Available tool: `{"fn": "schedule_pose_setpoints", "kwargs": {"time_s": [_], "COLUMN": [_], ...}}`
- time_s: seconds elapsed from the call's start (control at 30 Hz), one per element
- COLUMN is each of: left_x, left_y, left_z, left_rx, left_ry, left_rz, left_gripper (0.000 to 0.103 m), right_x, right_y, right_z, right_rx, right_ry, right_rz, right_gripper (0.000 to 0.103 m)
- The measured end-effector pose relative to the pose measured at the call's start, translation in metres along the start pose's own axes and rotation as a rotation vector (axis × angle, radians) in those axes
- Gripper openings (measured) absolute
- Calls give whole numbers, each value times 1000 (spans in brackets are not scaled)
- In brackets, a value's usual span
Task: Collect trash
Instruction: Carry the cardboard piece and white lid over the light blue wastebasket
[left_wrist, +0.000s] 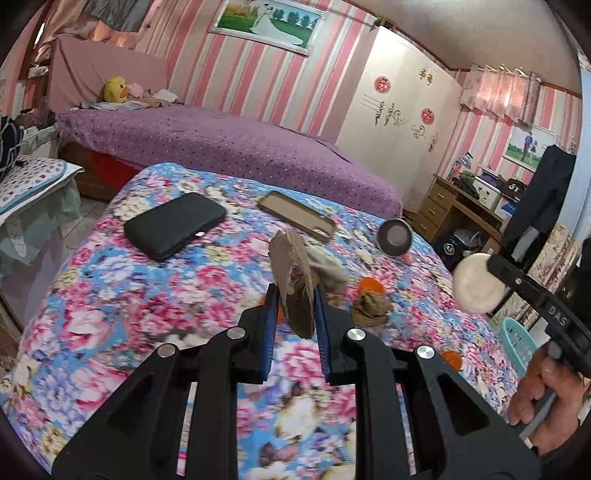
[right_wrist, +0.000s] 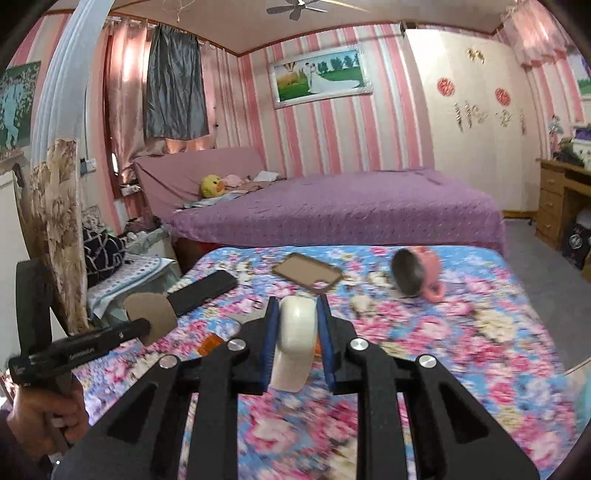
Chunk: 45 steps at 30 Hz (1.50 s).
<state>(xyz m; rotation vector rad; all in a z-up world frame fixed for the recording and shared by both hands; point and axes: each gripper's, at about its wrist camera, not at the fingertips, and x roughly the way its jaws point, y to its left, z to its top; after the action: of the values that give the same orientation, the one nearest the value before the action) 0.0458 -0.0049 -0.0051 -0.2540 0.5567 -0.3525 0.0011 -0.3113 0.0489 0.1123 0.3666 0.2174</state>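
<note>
**Two pieces of trash held above the floral bedspread**

In the left wrist view, the left gripper (left_wrist: 295, 291) was seen clamped on a brown cardboard piece (left_wrist: 291, 280), lifted over the middle of the floral bedspread (left_wrist: 110, 314). A crumpled brown wrapper (left_wrist: 371, 308) and an orange scrap (left_wrist: 370, 285) were left lying toward the bedspread's right edge.

In the right wrist view, the right gripper (right_wrist: 297, 314) was seen closed on a white tape roll (right_wrist: 295, 339), raised above the bedspread. A pink cup (right_wrist: 417, 273) lay tipped near the far edge.
</note>
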Motion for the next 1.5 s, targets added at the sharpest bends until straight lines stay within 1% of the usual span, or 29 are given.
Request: {"fn": "schedule_pose_setpoints", "kwargs": {"time_s": [0.17,0.27,0.33,0.4,0.47,0.53,0.73,0.9,1.03,1.23,1.3,1.5], "left_x": [2,1,2,7,11,9,8,12,19,27,32,44], "left_y": [-38,-59,-75,-93,-111,-131,-203,-258,-292,-321,-328,-344], "left_z": [-8,-11,-12,-10,-5,2,11,8,4,-3,-6,-15], "left_rx": [52,71,85,114,148,169,243,293,321,337,343,362], "left_ry": [0,-7,-8,-5,1,-16,-44,-51,-42,-33,-23,-1], "left_rz": [-36,-53,-60,-50,-43,-53,-118,-175,-206,-236,-243,-262], "left_gripper": [18,18,18,18,18,18,18,18,18,18,18,18], "right_x": [-30,-52,-62,-72,-82,-90,-116,-136,-150,-165,-169,-175], "right_y": [-32,-61,-78,-92,-101,-111,-143,-173,-194,-217,-225,-244], "right_z": [0,1,3,3,5,5,4,0,-4,-9,-11,-13], "right_rx": [7,23,56,86,90,90,135,192,221,257,264,277], "right_ry": [-7,-20,-22,-35,-49,-59,-98,-124,-132,-147,-147,-142], "right_rz": [-67,-114,-108,-97,-102,-119,-139,-162,-189,-230,-241,-288], "right_gripper": [21,21,21,21,21,21,21,21,21,20,18,18]}}
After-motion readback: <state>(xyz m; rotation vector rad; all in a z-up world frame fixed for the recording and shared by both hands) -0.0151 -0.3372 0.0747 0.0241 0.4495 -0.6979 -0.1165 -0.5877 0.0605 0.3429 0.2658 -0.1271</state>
